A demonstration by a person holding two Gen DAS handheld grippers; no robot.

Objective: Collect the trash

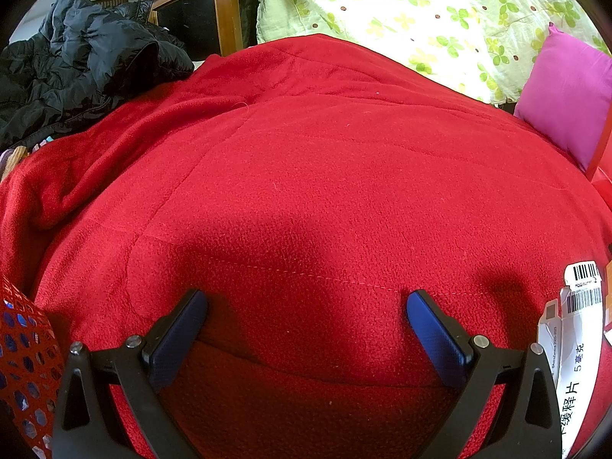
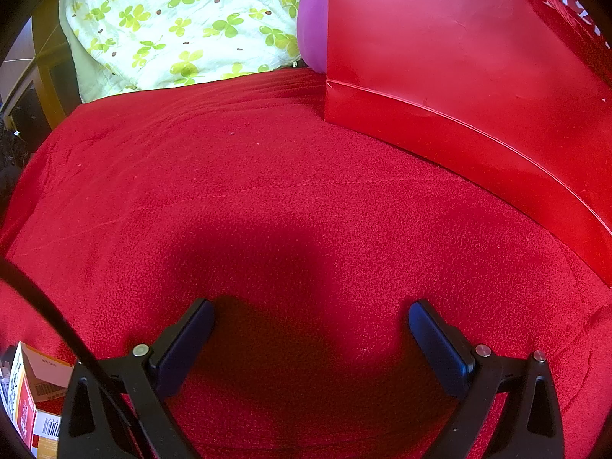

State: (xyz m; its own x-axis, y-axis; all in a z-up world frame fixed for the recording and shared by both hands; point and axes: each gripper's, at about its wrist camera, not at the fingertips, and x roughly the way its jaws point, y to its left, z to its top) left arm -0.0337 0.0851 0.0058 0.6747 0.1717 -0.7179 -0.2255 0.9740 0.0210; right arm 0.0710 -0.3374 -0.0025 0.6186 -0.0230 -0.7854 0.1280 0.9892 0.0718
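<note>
My left gripper (image 1: 306, 302) stands open over a red fleece blanket (image 1: 306, 172), nothing between its blue-padded fingers. A white medicine box (image 1: 573, 344) with barcodes lies at the far right edge of the left wrist view, to the right of the right finger. My right gripper (image 2: 310, 311) is open too, above the same blanket (image 2: 248, 191). A small orange and white carton (image 2: 34, 394) with barcodes lies at the lower left of the right wrist view, left of the left finger. A red paper bag (image 2: 478, 76) stands at the right, beyond the gripper.
A black jacket (image 1: 84, 65) lies at the back left, with a wooden cabinet (image 1: 214, 11) behind it. A green clover-print quilt (image 1: 420, 11) and a purple pillow (image 1: 566, 99) sit at the back. A red mesh basket (image 1: 26, 363) is at the lower left.
</note>
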